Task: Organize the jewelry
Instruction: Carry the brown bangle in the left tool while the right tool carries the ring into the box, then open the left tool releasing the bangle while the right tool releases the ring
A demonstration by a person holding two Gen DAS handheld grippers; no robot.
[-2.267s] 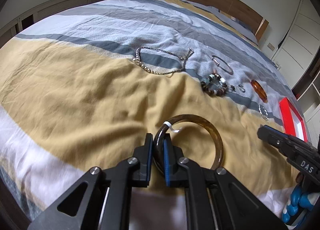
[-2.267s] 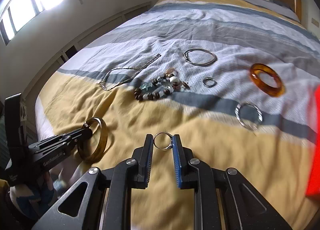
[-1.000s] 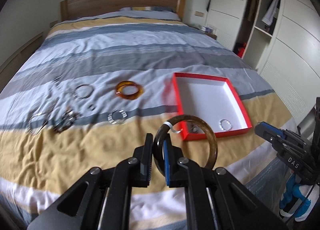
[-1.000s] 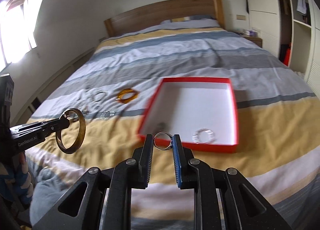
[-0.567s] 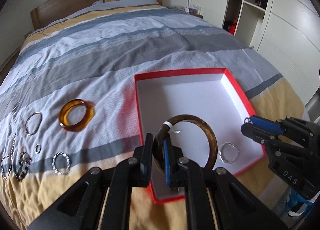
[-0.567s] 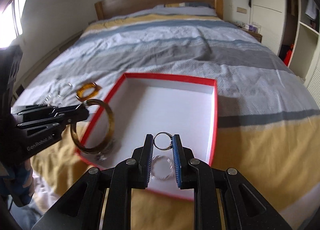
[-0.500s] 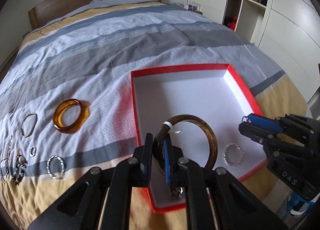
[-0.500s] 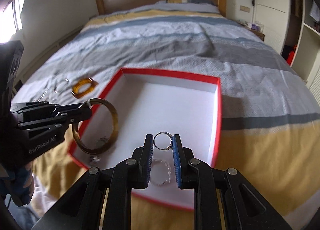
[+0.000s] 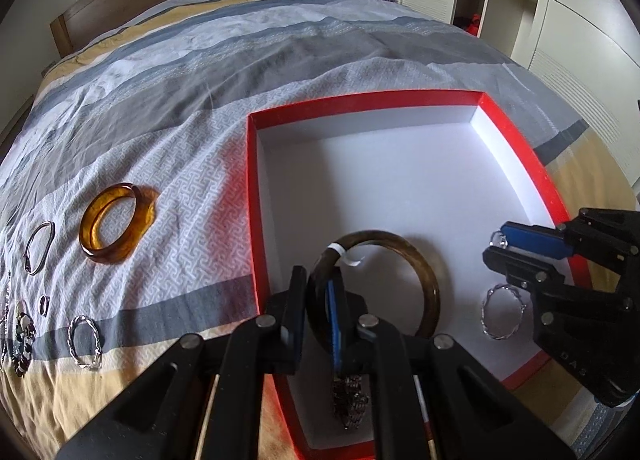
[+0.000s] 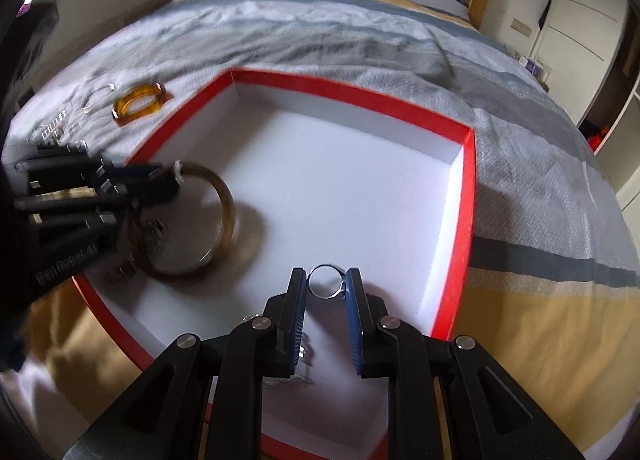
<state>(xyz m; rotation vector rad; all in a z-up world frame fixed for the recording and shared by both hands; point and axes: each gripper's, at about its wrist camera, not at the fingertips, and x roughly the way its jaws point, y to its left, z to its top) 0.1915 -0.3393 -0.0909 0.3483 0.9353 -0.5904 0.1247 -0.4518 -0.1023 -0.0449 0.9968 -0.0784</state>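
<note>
Both grippers, left [image 9: 318, 300] clamping my dark brown bangle [image 9: 416, 264], right [image 10: 326, 292] pinching a small silver ring [image 10: 325, 280], hover over the red box [image 10: 352, 93]; several pieces remain on the bedspread [image 9: 180, 163].

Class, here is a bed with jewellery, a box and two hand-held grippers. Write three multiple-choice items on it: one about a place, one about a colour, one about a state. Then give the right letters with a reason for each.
1. Where does the amber bangle lie?
A. in the box
B. on the bedspread beside the box
C. in a gripper

2. What colour is the rim of the box?
A. red
B. green
C. black

3. What is the right gripper doing?
A. standing open and empty
B. shut on a small ring
C. shut on a necklace

Answers:
1 B, it rests on the bedspread outside the red wall.
2 A, the rim is red around a white inside.
3 B, the small ring sits clamped between its fingers, above the box.
</note>
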